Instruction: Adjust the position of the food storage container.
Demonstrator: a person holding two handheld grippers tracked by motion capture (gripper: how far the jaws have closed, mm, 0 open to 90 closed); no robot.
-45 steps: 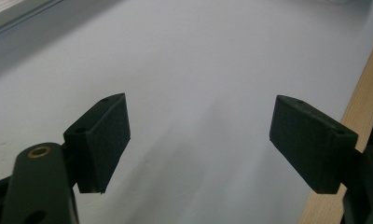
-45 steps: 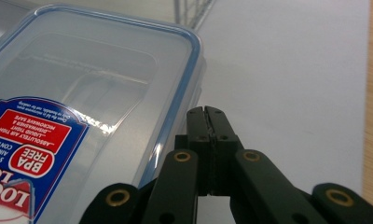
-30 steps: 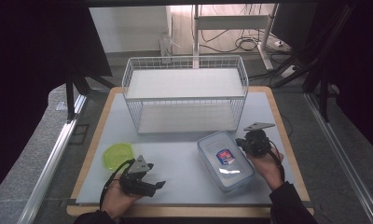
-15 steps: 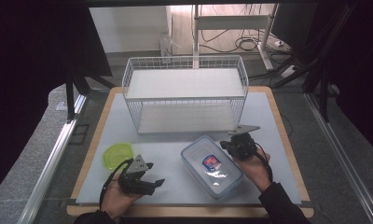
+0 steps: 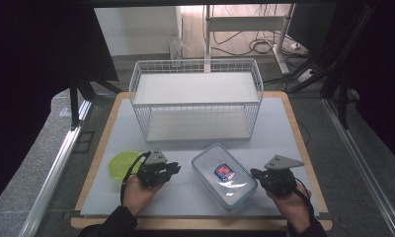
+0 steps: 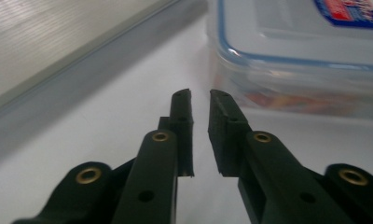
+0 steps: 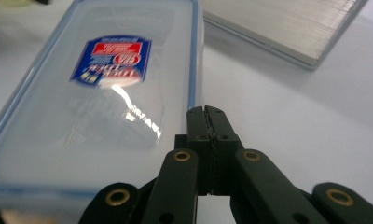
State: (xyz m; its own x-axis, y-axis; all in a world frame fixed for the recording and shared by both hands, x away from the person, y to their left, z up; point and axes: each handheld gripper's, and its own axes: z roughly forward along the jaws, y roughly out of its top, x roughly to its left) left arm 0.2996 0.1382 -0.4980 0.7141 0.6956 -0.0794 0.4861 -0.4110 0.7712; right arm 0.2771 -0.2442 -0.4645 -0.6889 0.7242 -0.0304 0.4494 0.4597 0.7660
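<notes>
On the far left of the desk (image 5: 185, 197) I saw the green plate (image 5: 120, 163) lying flat on the white mat, just beside my left hand. My left gripper (image 5: 172, 169) hovered low over the mat next to it, pointing toward the clear lidded container (image 5: 224, 175). Its jaws had just been closing and stood only a narrow slit apart, with nothing between them; in the left gripper view (image 6: 201, 100) the tips were near the container's side wall (image 6: 296, 88) but apart from it. The container lay flat near the middle of the desk's near half, turned at an angle, its blue-and-red label up, in front of the white wire basket (image 5: 195, 98). To the right, my right gripper (image 5: 255, 174) had its jaws pressed together on nothing. In the right gripper view (image 7: 205, 112) the tips sat right at the container's edge (image 7: 128, 74); I could not tell whether they touched it.
</notes>
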